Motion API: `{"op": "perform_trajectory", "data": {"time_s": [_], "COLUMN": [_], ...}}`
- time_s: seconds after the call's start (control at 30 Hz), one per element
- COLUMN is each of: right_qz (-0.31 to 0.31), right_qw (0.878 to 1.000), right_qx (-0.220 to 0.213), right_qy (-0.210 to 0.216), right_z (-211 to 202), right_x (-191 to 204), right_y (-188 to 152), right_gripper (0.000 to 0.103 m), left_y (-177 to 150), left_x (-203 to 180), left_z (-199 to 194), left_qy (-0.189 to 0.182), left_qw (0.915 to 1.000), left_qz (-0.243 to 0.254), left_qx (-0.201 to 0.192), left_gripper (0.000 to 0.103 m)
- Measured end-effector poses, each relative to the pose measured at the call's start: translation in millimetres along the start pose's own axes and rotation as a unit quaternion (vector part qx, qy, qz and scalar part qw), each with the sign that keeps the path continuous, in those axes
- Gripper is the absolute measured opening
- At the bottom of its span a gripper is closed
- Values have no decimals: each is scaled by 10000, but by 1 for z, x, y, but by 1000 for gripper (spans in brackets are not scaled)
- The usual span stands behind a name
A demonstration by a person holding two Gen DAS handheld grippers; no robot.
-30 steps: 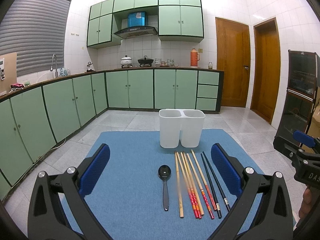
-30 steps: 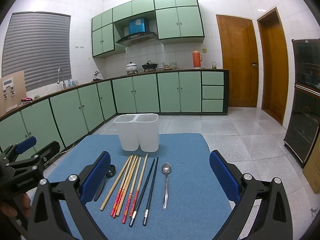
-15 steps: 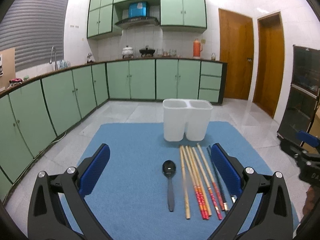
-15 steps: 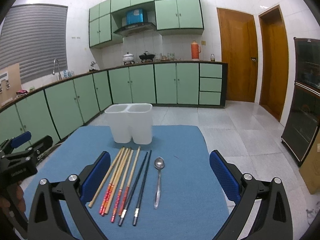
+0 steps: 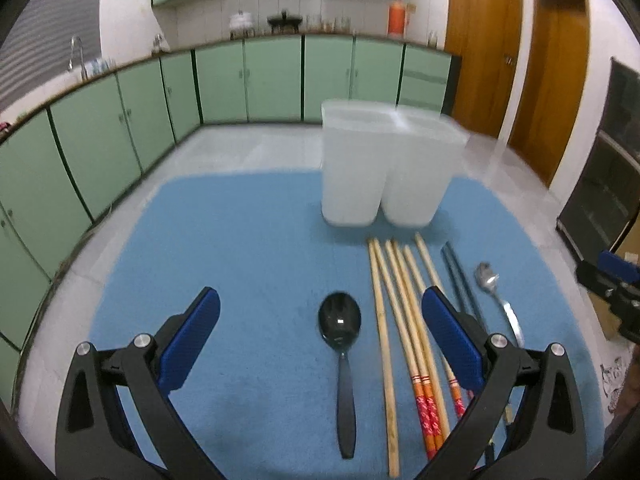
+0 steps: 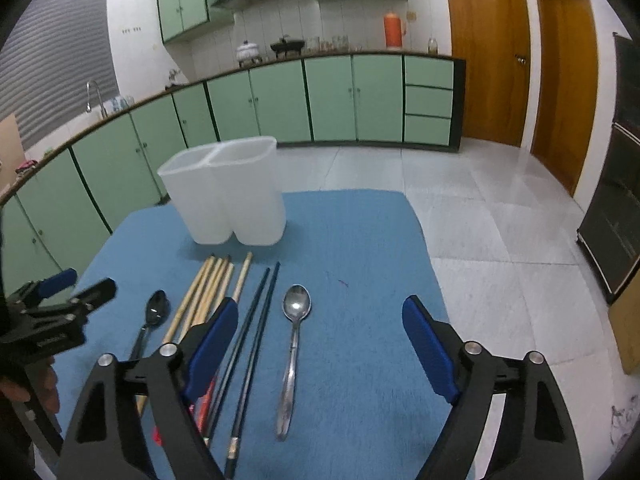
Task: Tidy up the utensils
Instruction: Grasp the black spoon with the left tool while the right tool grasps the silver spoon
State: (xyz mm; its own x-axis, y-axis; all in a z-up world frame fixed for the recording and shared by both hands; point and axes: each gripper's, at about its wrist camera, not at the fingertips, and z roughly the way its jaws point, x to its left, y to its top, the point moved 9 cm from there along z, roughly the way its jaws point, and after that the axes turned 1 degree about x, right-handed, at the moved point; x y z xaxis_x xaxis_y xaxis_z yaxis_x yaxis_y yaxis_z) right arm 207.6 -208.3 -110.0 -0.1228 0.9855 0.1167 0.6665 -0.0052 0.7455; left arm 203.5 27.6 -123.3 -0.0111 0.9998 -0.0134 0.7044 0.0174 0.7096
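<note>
I see a blue mat (image 6: 360, 240) covering the tabletop, green cabinets (image 6: 280, 100) and tiled floor (image 6: 500, 220) beyond. Both my left claw (image 5: 320, 336) and right claw (image 6: 320, 340) hang released over black spoon (image 5: 340, 320), chopsticks (image 5: 400, 300), steel spoon (image 6: 296, 308); white holder (image 6: 224, 200) stands behind.

left gripper (image 5: 320, 340): black frame, blue ribbed pads, silver screws | right gripper (image 6: 318, 346): same | bare skin of hand (image 6: 36, 386) at 8 o'clock

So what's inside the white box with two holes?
From the right wrist view, only the rims and upper inner walls of the white holder show, with nothing sticking out. Its walls hide the bottoms of both compartments.
</note>
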Motion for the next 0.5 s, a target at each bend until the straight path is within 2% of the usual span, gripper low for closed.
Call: {"op": "perform_trajectory", "data": {"time_s": [0.13, 0.23, 0.4, 0.5], "right_qz": [18, 34, 39, 15], "right_qw": [9998, 9994, 9985, 9977], "right_qx": [179, 337, 524, 637], "right_qy": [-1, 43, 154, 227], "right_z": [17, 24, 38, 48], "right_x": [-5, -7, -5, 1], "right_y": [-4, -11, -14, -13], "right_gripper": [81, 78, 74, 69], "left_y": [-12, -15, -18, -21], "left_x": [0, 3, 3, 3], "left_z": [36, 51, 69, 76], "left_qy": [61, 85, 53, 40], "left_qw": [9989, 9979, 9960, 9949], "left_qz": [-68, -88, -109, -101], "left_qx": [461, 637, 883, 1005], "left_gripper": [93, 82, 80, 72]}}
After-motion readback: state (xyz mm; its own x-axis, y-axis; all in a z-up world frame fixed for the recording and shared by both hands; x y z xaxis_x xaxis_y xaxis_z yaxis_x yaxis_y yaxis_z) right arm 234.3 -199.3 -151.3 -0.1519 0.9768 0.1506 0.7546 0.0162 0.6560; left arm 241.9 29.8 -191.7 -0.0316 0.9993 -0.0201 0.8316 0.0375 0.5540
